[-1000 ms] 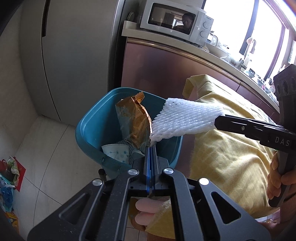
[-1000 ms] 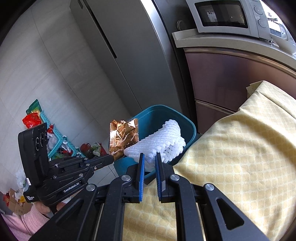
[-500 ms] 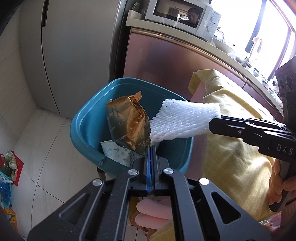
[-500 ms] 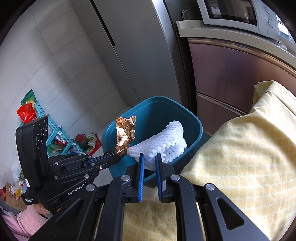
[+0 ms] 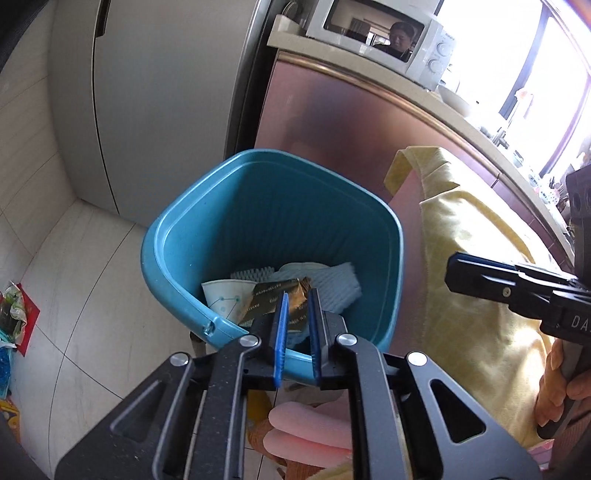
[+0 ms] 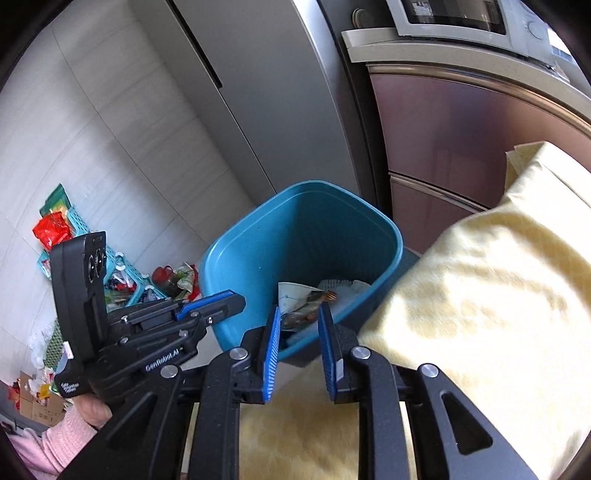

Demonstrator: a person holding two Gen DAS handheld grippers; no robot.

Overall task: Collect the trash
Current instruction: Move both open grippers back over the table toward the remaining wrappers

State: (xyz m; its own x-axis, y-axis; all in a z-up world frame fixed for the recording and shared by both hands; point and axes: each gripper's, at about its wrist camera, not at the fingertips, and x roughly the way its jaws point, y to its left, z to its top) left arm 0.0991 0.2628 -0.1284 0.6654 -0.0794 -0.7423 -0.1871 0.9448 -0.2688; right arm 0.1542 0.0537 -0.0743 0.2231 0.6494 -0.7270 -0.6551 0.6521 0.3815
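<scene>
A teal bin stands on the floor beside the yellow-clothed table. Inside it lie a brown foil wrapper, a white foam net and a paper cup. My left gripper hovers over the bin's near rim; its jaws are opening with nothing between them. My right gripper hangs over the bin's near side, jaws also opening and empty. Below it I see the wrapper and the foam net. The left gripper shows at the left of the right wrist view.
The yellow cloth covers the table to the right of the bin. A grey fridge, a brown cabinet and a microwave stand behind. Loose wrappers and a green basket lie on the floor at the left.
Both grippers have let go: the brown wrapper and the white foam net have dropped into the bin. Both pairs of jaws now stand apart.
</scene>
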